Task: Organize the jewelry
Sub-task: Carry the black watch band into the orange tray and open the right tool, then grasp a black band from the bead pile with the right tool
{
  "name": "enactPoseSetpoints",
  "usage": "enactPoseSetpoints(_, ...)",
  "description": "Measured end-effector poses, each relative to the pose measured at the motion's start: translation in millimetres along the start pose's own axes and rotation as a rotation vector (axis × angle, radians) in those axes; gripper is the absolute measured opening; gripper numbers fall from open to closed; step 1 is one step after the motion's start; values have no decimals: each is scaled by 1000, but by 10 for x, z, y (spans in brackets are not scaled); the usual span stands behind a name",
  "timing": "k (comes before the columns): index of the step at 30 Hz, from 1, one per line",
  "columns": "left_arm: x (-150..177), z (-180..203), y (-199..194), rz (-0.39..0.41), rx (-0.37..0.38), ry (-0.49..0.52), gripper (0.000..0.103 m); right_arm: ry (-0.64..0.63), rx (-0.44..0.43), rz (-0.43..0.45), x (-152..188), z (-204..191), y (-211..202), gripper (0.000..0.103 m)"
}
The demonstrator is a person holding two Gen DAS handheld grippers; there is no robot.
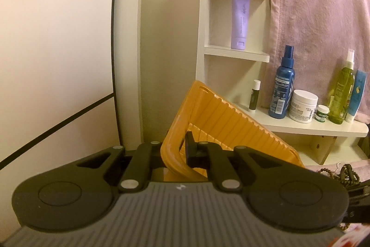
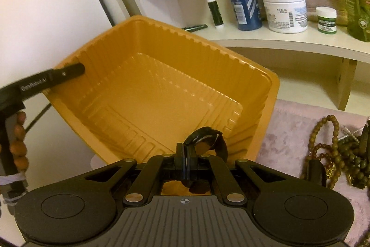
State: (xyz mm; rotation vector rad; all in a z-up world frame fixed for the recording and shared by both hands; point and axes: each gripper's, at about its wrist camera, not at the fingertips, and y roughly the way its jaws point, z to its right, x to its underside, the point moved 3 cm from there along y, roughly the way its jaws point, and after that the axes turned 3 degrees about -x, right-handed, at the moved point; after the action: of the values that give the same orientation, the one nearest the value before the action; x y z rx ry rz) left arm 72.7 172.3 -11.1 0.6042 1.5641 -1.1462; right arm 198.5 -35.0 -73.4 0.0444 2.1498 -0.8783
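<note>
**Kid:** What is the right gripper [image 2: 186, 160] holding?

**Helper:** A black watch [image 2: 207, 142]. The two fingers are squeezed tight on its strap, and the round loop of the watch sticks up just past the tips.

**Kid:** Where does it go?

**Helper:** I think into the yellow tray [image 2: 161, 94]. The tray is right in front of the watch and a bit below it. Its open side is tipped toward the right gripper, so the way in is straight ahead.

**Kid:** Why is the tray tipped?

**Helper:** The left gripper [image 2: 76, 70] is pinching the tray's rim on the left side and holding it up at a slant. Its fingers are closed on that edge.

**Kid:** Which hand is nearer the inside of the tray?

**Helper:** The right one. The watch hangs just over the tray's near wall. The tray looks empty inside.

**Kid:** And the other jewelry?

**Helper:** A heap of bead necklaces [image 2: 333, 152] lies on the pink cloth [image 2: 289, 126], off to the right of the tray, apart from it. So the watch goes forward, not sideways
</note>
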Motion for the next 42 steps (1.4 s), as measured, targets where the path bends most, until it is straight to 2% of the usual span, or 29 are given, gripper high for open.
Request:
enactPoseSetpoints(3, 5, 6, -3, -1, -2, 1, 8, -5, 28, -9, 3, -18, 22, 3)
enactPoseSetpoints(5, 4, 5, -7, -2, -4, 1, 8, 12, 20, -13, 8, -15, -1, 9)
enactPoseSetpoints(7, 4, 6, -6, -2, -3, -1, 8, 32, 13, -2, 10, -11, -83, 22)
enactPoseSetpoints(8, 6, 6, -5, -4, -4, -1, 8, 37, 13, 13, 4, -14, -149, 23)
enactPoseSetpoints(12, 8, 4, -8, -6, -6, -4, 8, 59, 42, 67, 29, 21, -482, 25)
enactPoseSetpoints(14, 9, 4, -9, -6, -5, -5, 8, 69, 89, 77, 98, 97, -648, 25)
enactPoseSetpoints(21, 29, -15, 6, -13, -12, -6, 8, 147, 254, 37, 418, 461, -1001, 25)
enactPoseSetpoints(25, 37, -16, 20, -18, -16, -5, 8, 159, 288, 12, 530, 557, -1015, 25)
enactPoseSetpoints(42, 35, -22, 32, -24, -15, -10, 8, 124, 356, -35, 499, 659, -581, 25)
